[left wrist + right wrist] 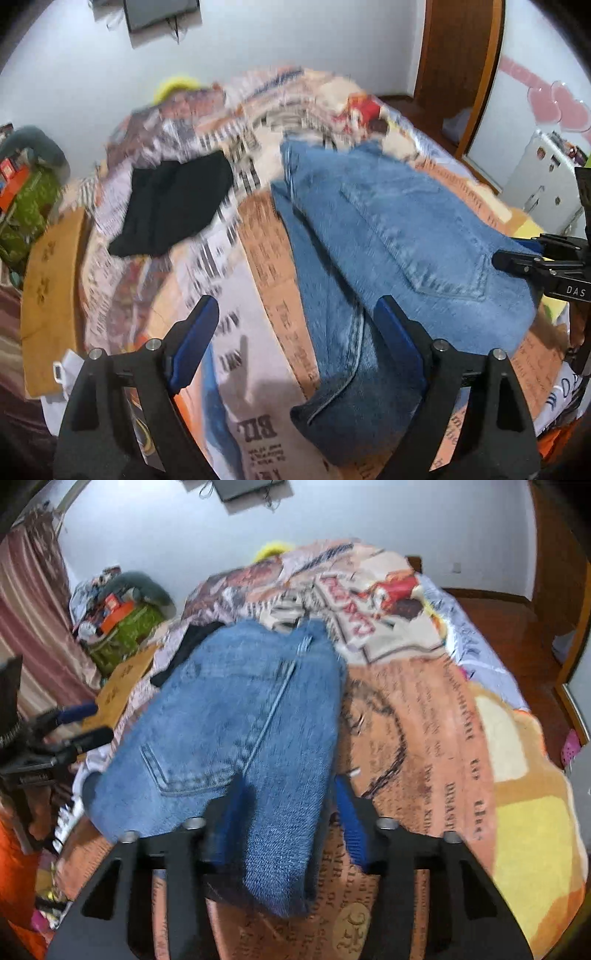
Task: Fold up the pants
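Jeans (236, 709) folded on bed; right claw (288, 797) straddling near edge, pads seemingly unpinched; left claw (295, 325) released beside jeans.

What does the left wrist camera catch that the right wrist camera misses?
Left only: its own jaws spread wide over the jeans' dark folded end, plus the whole black garment.

Right only: denim lying between the right gripper's jaws, and a pink curtain.

Both: the blue jeans with a back pocket on the printed blanket, and the wall.
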`<state>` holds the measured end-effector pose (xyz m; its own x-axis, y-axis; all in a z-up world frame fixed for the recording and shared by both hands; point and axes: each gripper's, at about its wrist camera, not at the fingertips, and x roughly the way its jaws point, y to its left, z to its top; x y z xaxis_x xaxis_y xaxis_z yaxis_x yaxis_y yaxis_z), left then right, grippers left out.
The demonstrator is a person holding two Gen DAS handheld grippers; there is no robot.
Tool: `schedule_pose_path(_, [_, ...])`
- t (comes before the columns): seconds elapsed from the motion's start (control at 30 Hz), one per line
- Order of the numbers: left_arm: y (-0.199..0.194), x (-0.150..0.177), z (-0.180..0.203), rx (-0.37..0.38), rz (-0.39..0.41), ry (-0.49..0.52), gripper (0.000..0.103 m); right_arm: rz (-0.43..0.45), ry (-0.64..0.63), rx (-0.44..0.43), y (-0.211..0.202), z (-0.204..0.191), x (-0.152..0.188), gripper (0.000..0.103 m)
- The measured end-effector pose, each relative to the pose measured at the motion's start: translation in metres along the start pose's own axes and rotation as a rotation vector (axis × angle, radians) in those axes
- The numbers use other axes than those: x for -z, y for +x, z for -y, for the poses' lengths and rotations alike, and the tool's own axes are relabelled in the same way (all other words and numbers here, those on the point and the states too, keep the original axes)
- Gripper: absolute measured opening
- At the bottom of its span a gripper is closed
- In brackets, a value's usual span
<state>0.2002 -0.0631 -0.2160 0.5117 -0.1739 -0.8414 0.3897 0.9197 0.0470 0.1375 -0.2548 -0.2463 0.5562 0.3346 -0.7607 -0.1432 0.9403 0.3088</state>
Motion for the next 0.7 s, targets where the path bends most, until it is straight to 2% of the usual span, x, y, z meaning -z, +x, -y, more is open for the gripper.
schedule_pose_path(0.1, [0.024,0.013,-0.005,0.02,-0.068,-0.042,0.083,-0.001,-0.014,-0.001,0.005,0.004,0.006,0.033])
schedule_pose_path(0.2, [0.027,0.018,-0.011,0.06,-0.065,-0.082,0.083,0.005,-0.006,-0.009,0.004,0.005,0.01,0.032])
schedule_pose_path(0.37, [0.023,0.015,-0.009,0.044,-0.064,-0.05,0.082,-0.014,-0.016,0.012,0.0,-0.001,0.007,0.032])
schedule_pose_path(0.4, [0.02,0.013,-0.007,0.032,-0.057,-0.033,0.081,-0.022,-0.019,0.015,-0.001,-0.001,0.005,0.033])
schedule_pose_path(0.5, [0.005,-0.002,-0.007,-0.066,0.03,0.018,0.08,-0.025,-0.026,0.021,-0.009,0.001,-0.002,0.037])
schedule_pose_path(0.63, [-0.002,-0.033,-0.018,-0.048,0.083,-0.014,0.08,0.049,0.036,0.018,-0.021,0.015,-0.018,0.051])
schedule_pose_path(0.7, [0.002,-0.048,-0.024,-0.057,0.089,-0.027,0.08,0.081,0.063,0.005,-0.023,0.022,-0.028,0.052])
